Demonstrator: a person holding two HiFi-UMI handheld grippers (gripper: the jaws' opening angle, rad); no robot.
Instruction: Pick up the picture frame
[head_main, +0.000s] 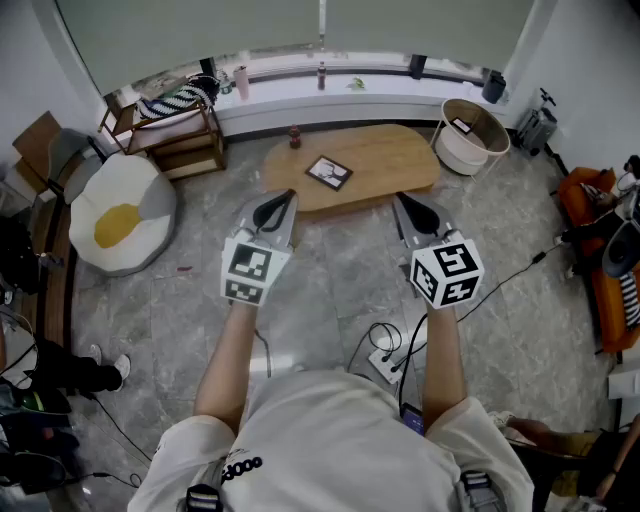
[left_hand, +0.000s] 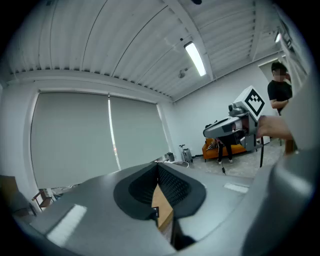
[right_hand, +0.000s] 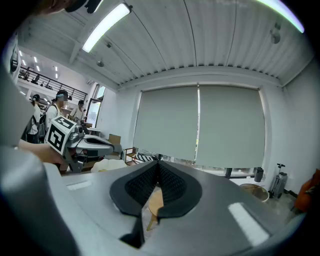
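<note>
The picture frame (head_main: 329, 172), dark-edged with a pale print, lies flat near the middle of the oval wooden table (head_main: 390, 155). Both grippers hover over the floor just short of the table's near edge. My left gripper (head_main: 288, 197) points at the table's left part, its jaws together with nothing between them. My right gripper (head_main: 401, 200) sits below the table's right part, likewise shut and empty. In the left gripper view the jaws (left_hand: 157, 166) meet, and a sliver of table wood shows beneath. The right gripper view shows the same closed jaws (right_hand: 158, 163).
A small dark bottle (head_main: 295, 136) stands at the table's far left. A round white basket (head_main: 473, 135) sits right of the table, a white and yellow beanbag (head_main: 120, 212) and a wooden shelf (head_main: 170, 130) to the left. Cables and a power strip (head_main: 385, 360) lie near my feet.
</note>
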